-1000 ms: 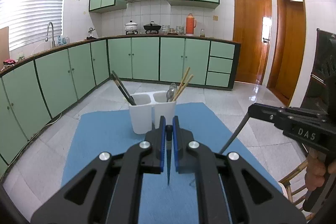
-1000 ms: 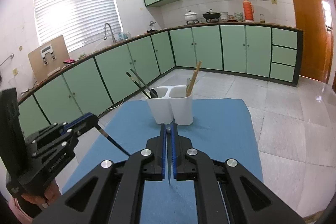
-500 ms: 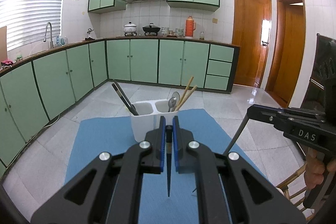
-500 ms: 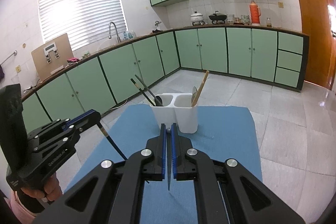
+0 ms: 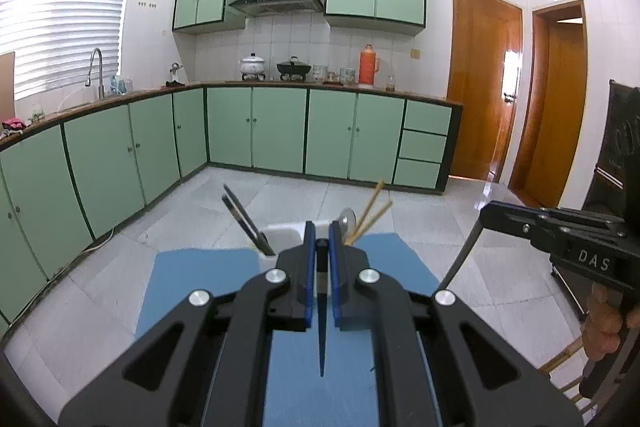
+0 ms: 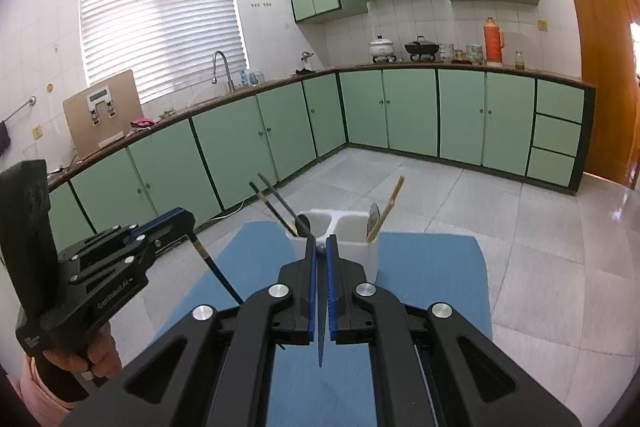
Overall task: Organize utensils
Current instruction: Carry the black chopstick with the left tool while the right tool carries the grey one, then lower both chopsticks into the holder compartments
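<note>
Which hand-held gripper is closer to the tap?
Left. The left hand-held gripper is on the tap's side of the mat; the right hand-held gripper is farther, toward the doors. Each holds a chopstick.

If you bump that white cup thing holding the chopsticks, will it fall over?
Probably not easily: the white holder is a wide double cup standing flat on the blue mat. It looks like light plastic, though, so a hard bump might slide it. The leaning wooden chopsticks could rattle.

"DAS" printed on right claw (image 5: 486,217)
</note>
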Demonstrator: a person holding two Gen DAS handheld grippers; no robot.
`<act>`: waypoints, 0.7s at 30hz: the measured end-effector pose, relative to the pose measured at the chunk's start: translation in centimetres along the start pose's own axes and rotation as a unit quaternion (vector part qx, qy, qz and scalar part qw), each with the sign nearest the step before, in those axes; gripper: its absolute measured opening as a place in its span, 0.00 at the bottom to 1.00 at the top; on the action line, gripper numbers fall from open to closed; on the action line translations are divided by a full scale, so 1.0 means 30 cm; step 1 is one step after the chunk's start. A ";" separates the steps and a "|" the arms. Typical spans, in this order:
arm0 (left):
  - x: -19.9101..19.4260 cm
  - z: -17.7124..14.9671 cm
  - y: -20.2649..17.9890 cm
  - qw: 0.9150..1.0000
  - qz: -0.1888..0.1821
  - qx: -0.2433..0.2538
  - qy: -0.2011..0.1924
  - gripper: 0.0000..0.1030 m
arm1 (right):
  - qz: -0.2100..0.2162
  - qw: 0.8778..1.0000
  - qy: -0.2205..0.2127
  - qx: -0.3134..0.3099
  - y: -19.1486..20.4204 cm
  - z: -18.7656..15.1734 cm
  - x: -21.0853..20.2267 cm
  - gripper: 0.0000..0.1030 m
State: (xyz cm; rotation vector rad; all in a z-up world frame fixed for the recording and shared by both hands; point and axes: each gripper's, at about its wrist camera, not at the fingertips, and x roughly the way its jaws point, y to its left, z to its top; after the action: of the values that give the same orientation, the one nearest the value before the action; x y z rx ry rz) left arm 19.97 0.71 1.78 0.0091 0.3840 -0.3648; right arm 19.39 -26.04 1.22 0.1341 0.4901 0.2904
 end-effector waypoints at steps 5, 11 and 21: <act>0.033 0.090 0.024 1.000 0.002 -0.004 -0.021 0.05 | -0.001 1.000 -0.023 -0.012 0.006 0.096 0.007 0.05; 0.077 0.215 0.043 0.999 0.006 -0.004 -0.053 0.05 | -0.002 0.999 -0.047 -0.025 0.008 0.229 0.035 0.05; 0.212 0.377 0.069 0.996 0.019 -0.007 -0.089 0.05 | -0.004 0.997 -0.078 -0.021 -0.016 0.433 0.180 0.05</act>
State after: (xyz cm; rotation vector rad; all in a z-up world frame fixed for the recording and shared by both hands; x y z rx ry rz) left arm 30.31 -0.45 9.81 -0.0303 0.2090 -0.3225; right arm 30.31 -25.57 10.09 0.1124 0.3298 0.2789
